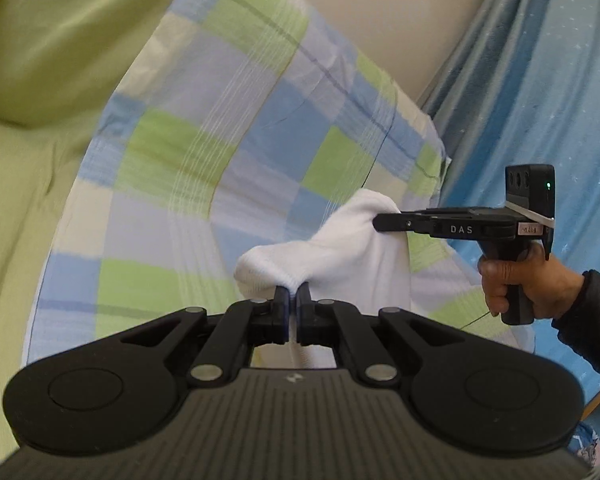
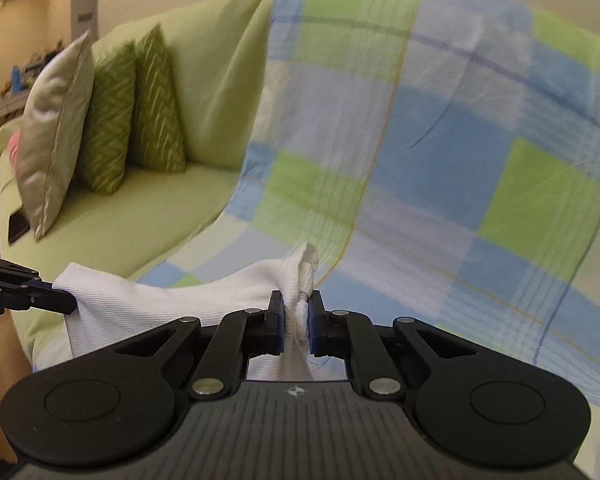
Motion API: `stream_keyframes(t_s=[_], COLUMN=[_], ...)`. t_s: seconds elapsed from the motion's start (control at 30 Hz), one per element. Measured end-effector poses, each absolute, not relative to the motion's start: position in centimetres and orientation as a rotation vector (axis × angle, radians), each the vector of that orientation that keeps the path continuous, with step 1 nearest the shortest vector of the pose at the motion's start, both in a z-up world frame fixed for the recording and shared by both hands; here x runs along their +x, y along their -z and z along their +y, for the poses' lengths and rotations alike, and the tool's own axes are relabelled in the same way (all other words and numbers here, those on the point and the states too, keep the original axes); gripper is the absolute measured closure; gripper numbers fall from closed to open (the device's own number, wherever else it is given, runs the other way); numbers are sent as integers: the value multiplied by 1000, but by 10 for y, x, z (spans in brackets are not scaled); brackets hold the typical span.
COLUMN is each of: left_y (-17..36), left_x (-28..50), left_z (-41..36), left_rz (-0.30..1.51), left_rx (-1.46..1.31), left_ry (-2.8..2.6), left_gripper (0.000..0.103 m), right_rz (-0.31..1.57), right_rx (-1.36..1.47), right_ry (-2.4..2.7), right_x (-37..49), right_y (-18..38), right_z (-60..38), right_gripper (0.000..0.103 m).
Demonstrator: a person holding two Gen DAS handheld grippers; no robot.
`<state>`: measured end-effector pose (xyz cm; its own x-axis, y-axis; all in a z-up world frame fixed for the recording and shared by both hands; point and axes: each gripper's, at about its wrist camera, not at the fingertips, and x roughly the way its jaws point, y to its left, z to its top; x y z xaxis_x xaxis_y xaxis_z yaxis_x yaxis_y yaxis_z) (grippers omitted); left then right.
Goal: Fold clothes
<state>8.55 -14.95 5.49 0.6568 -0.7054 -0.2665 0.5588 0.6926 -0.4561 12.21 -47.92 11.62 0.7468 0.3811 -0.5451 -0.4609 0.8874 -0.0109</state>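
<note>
Left wrist view: you have the white garment (image 1: pixel 339 248) lifted over the sofa, no fold made yet.
Your left tool (image 1: pixel 292 296) is pinched nearly shut on one edge, and your right tool (image 2: pixel 296 312) is clamped on a bunched edge, the cloth hanging between them above the checked blanket (image 1: pixel 220 152). All folding is left, by my judgement. "DAS" reads on the right tool's side.

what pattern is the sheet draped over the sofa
Checked sheet in blue, green and white; clearest in the right wrist view.
</note>
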Motion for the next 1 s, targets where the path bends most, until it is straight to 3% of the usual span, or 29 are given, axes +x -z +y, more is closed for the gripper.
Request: stream_keyframes(t_s=[0.17,0.3,0.47,0.7,1.0], left_y=[-151,-175,-113,3,-5], left_x=[106,89,48,10,110], left_z=[-173,-182,-174,-181,-241], left_rz=[198,113,218,541,477], left_rx=[-194,-126,-104,-96,-12], left_ry=[848,922,1017,1083,1074], left_gripper=[103,103,102,103,102], right_rz=[302,157,133,477,518], right_rx=[-44,-49,26,112,182], right_ry=[-374,-348,-317,-248,-185], right_x=[90,40,-22,-99,-22], right_y=[-185,-198,-145,-13,-2], right_z=[-518,-524,-527,-521,-569], right_gripper=[93,93,93,93,93])
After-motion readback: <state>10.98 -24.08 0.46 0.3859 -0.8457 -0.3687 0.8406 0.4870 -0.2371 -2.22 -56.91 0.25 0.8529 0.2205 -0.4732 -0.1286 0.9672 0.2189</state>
